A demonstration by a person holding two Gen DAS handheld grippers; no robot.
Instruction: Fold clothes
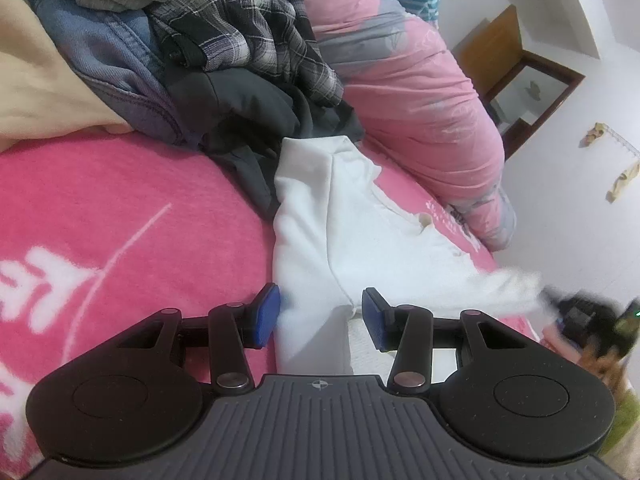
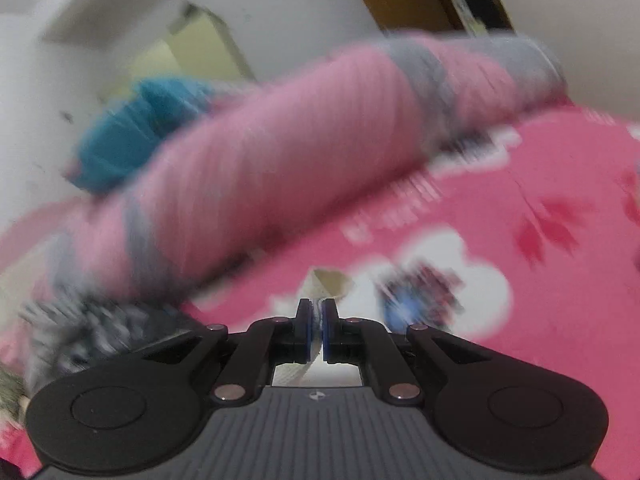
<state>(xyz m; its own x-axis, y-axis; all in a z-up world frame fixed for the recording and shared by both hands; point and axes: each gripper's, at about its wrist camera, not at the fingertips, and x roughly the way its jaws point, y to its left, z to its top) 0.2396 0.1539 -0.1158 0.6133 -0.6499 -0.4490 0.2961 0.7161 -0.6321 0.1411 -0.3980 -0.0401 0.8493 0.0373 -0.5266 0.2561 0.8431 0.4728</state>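
Right wrist view: blurred — right gripper [image 2: 316, 320] pinches white garment [image 2: 326, 280].
Left gripper [image 1: 320, 316]: half open — straddling garment, pads clear.

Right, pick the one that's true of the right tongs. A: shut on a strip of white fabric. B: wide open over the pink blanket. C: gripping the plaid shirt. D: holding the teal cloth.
A: the right tongs are pinched together with a sliver of white fabric between their blue pads.

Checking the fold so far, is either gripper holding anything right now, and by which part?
The right gripper is shut on a thin edge of the white garment. The left gripper stands open astride the cloth, gripping nothing.
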